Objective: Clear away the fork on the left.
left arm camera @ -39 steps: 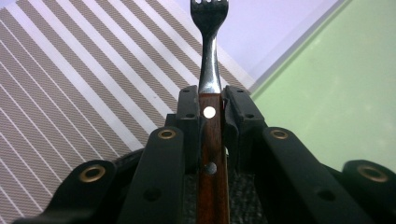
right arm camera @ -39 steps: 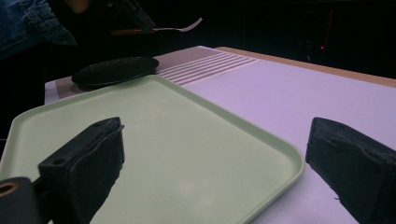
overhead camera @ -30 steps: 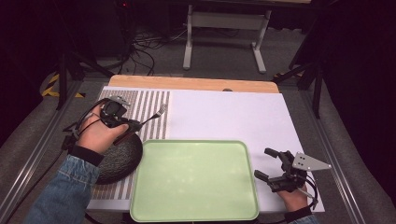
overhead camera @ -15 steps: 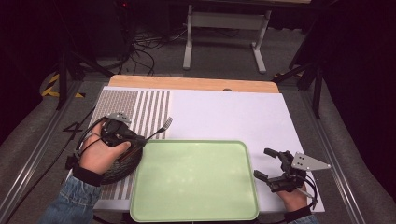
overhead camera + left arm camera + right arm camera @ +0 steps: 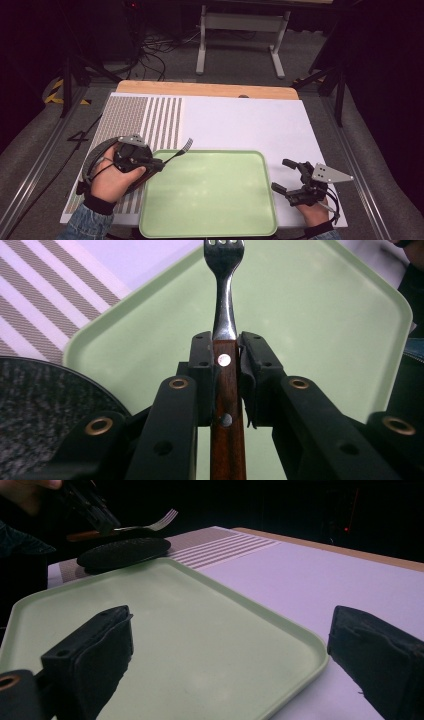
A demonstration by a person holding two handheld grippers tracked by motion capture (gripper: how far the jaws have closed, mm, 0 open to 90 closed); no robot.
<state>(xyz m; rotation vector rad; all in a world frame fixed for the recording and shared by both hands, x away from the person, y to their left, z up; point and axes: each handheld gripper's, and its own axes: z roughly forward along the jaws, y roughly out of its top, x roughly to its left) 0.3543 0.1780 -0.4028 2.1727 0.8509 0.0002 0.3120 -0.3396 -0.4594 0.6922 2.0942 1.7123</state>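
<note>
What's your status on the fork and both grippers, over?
Left gripper shut on the fork by its wooden handle, tines out over the green tray. Right gripper open, beside the tray's right edge. Dark plate under the left hand; tray clear.

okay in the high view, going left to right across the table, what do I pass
Dark speckled round plate → left gripper clamping a wooden-handled metal fork → pale green rectangular plastic tray → right gripper, jaws open, empty.
</note>
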